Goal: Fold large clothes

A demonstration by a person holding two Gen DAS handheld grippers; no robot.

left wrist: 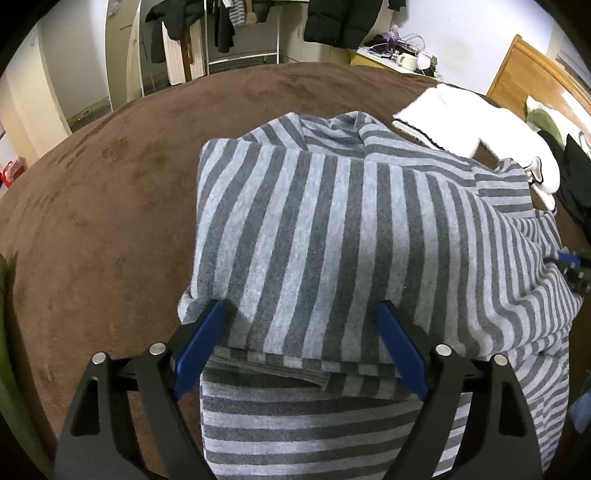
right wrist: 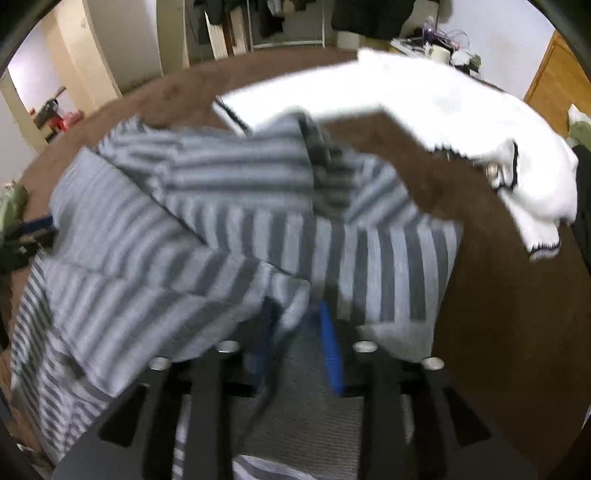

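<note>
On the brown bed cover lies a grey striped garment, partly folded, with one doubled layer laid over a lower part whose stripes run the other way. Just beyond it, toward the far right, a white garment with dark trim rests on the same cover, close to the striped one.

At the near edge of the folded layer, the left gripper has its blue fingers spread wide, one at either side of the fold; they stand over the cloth without pinching it.

From the right wrist view, which is blurred, the right gripper has its fingers set narrowly apart, with a flap of striped cloth bunched between them. Whether they press on that cloth I cannot tell.

Behind the bed, dark coats hang on a rack, and a wooden headboard stands at the right.
</note>
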